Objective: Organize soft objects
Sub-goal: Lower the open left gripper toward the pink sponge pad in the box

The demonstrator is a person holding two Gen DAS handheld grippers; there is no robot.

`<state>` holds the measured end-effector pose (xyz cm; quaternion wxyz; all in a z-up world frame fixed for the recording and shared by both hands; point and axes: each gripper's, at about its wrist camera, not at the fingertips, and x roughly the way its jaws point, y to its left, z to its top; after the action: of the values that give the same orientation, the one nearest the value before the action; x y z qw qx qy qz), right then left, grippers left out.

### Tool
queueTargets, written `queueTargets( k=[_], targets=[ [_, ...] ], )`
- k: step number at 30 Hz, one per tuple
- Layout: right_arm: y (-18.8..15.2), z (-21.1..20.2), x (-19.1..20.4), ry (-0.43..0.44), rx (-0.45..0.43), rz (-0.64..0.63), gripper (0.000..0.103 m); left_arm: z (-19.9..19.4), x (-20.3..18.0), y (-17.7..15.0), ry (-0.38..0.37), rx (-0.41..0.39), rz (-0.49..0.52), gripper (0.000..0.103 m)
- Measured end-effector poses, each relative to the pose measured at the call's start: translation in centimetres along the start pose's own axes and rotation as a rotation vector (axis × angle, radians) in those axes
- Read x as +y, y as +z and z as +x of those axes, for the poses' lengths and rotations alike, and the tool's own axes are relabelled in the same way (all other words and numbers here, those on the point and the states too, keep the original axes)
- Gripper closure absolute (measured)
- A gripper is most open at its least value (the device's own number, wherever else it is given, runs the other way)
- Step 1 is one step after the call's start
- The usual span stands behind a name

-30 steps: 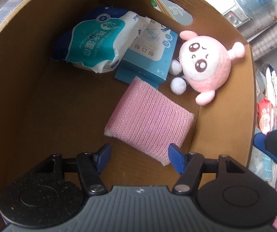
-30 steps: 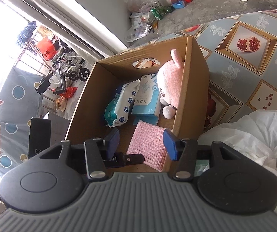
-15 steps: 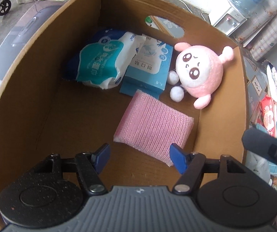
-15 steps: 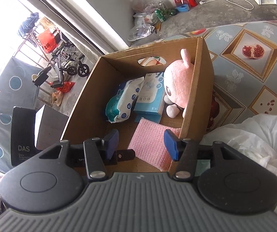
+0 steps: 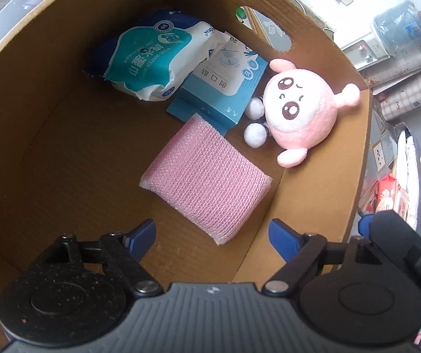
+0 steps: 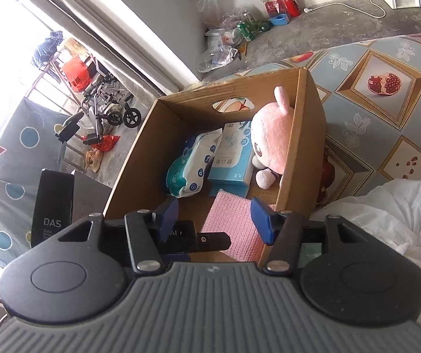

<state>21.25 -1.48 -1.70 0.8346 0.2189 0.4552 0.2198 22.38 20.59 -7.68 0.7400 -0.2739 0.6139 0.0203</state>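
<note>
Four soft items lie in the cardboard box [image 5: 313, 194]: wipes pack [image 5: 151, 61], blue packet [image 5: 225, 88], pink plush [image 5: 301, 111], pink sponge [image 5: 207, 188]. The left gripper [image 5: 211, 234] has just been opening above the box, jaws spread and empty; the right gripper [image 6: 214, 216] is likewise spread and empty.

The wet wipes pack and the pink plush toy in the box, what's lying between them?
A blue box lies between the wet wipes pack and the pink plush toy, clearest in the left wrist view.

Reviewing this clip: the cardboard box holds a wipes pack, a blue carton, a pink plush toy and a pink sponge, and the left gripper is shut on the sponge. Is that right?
Not quite. The left gripper is open and holds nothing; its jaws have just been opening, and the sponge lies free on the floor of the box. The left wrist view shows it. The wipes pack, blue carton and plush toy are there as you said.
</note>
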Motion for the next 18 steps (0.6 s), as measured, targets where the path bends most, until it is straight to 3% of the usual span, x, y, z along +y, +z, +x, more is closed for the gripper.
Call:
queueTargets(
  k=[8, 14, 18],
  targets=[
    [1.3, -3.0, -2.0, 0.012, -0.092, 0.044, 0.045, 0.8, -0.1, 1.1, 0.018, -0.008, -0.094, 0.016],
    [1.5, -3.7, -4.1, 0.011, -0.105, 0.089, 0.044, 1.3, 0.2, 1.9, 0.061, -0.018, -0.221, 0.015],
    [1.3, -4.0, -5.0, 0.007, -0.111, 0.106, 0.043, 2.4, -0.4, 1.9, 0.091, 0.017, -0.244, 0.015]
  ],
)
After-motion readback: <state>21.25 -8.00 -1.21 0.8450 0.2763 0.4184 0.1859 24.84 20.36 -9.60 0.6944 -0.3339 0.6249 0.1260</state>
